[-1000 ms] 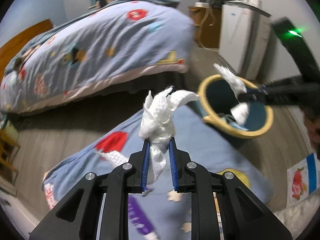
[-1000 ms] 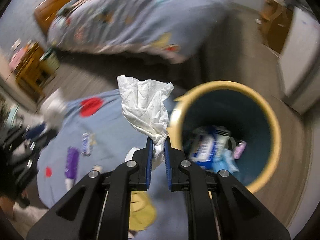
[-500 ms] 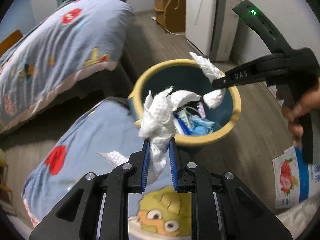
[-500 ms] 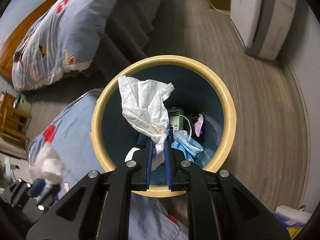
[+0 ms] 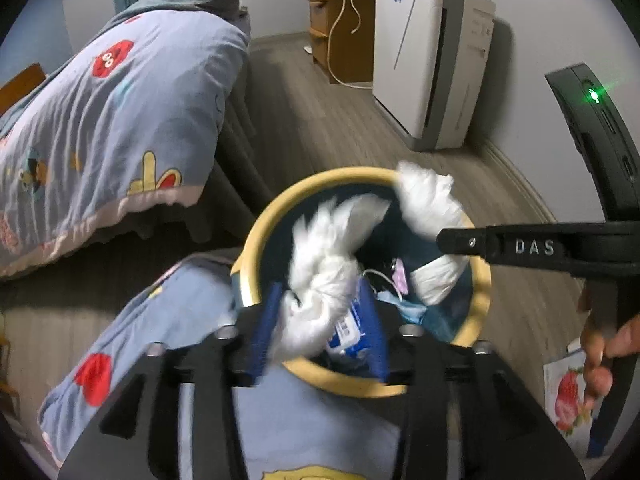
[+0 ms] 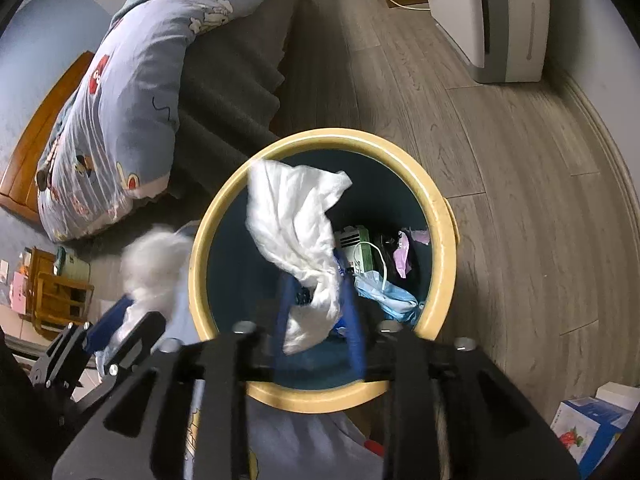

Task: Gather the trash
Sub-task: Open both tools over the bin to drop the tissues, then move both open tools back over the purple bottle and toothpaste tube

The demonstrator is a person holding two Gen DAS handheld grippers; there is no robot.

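Now both tools' jaws have just been opening, tissues [image 5: 320, 264] loose above bin [image 5: 256, 236].

Each hand-held gripper [image 5: 320, 322] is matte black plastic with blue finger pads [image 5: 262, 330] and silver screws. The right one [image 6: 318, 312] carries white "DAS" lettering and a green light.

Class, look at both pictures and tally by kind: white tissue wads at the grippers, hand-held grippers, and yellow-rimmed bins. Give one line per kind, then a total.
White tissue wads: 2 (one, the other)
Hand-held grippers: 2 (left, right)
Yellow-rimmed bins: 1
Total: 5
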